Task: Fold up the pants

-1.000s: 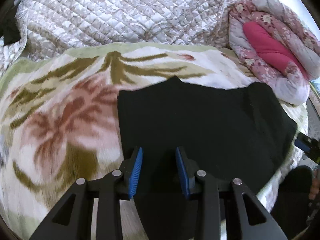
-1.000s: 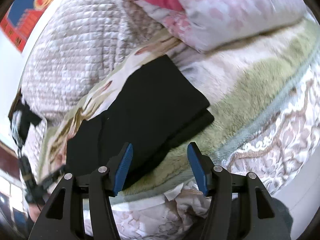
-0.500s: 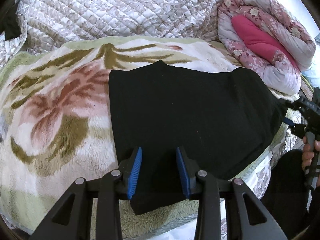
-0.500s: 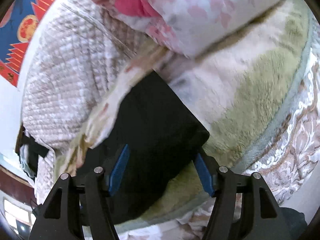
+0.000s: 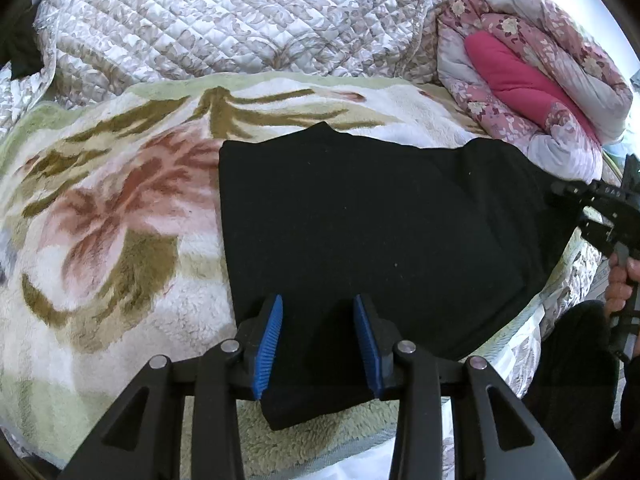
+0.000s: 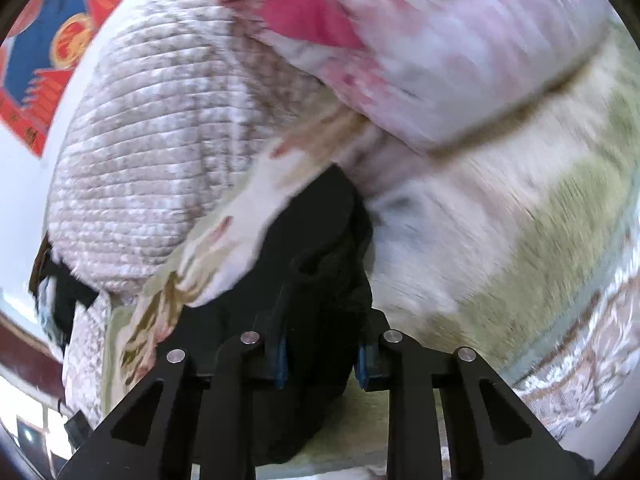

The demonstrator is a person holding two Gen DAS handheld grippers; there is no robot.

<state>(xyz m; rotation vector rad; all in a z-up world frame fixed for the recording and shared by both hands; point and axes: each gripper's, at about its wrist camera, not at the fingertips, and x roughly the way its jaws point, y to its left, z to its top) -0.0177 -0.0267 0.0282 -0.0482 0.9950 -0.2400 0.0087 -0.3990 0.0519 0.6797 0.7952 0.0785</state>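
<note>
Nearest, the left gripper (image 5: 318,340) is spread over the near corner of the black pants (image 5: 380,232), its 2 blue pads (image 5: 269,340) apart. The right gripper (image 6: 320,360) pinches bunched cloth at the pants' other end. The pants lie folded on a floral blanket (image 5: 100,240); beyond sit a quilted cover (image 5: 240,20) and a rolled pink quilt (image 5: 532,80).

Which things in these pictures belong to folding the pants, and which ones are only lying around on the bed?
Part of the job:
- black pants, lying on the bed
- left gripper, open over the pants' near edge
- right gripper, closing on the pants' end

Just lying about:
- flower-patterned blanket under the pants
- quilted cover behind
- rolled pink quilt
</note>
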